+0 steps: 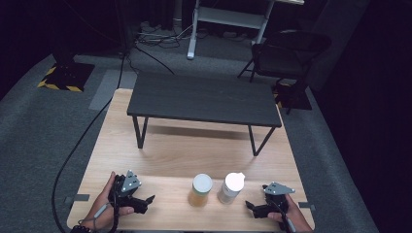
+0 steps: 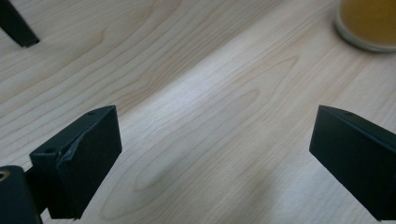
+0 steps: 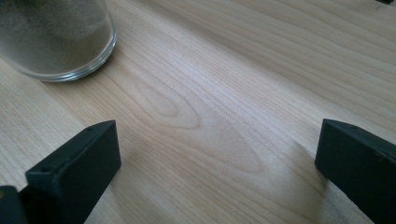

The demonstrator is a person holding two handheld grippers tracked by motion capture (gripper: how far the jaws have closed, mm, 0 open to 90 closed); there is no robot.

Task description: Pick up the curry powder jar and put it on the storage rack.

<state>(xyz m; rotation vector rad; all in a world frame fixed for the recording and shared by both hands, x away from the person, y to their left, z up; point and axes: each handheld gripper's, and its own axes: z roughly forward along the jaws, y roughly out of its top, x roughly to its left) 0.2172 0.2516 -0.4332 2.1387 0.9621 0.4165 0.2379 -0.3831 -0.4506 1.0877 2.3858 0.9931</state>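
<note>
Pale wood grain is running across the table (image 1: 160, 145), and a small dark bench (image 1: 204, 99) is standing on its far half with grey carpet and a folding chair (image 1: 286, 53) lying beyond. At the near edge two jars are sitting side by side, close but apart: the amber jar (image 1: 200, 190) on the left and the grey-filled jar (image 1: 231, 188) on the right, both capped in white. The left gripper (image 1: 145, 201) is resting low at the near left, jaws spread wide and holding nothing, and its own view is catching the amber jar's base (image 2: 366, 25) at the far right corner. The right gripper (image 1: 251, 208) is sitting at the near right, jaws likewise gaping and empty, with the grey-filled jar's glass bottom (image 3: 56, 42) just ahead to its left. Each gripper is angling inward toward its nearer jar, which looks like a setup for one grab per hand. Nothing is being touched yet.
</note>
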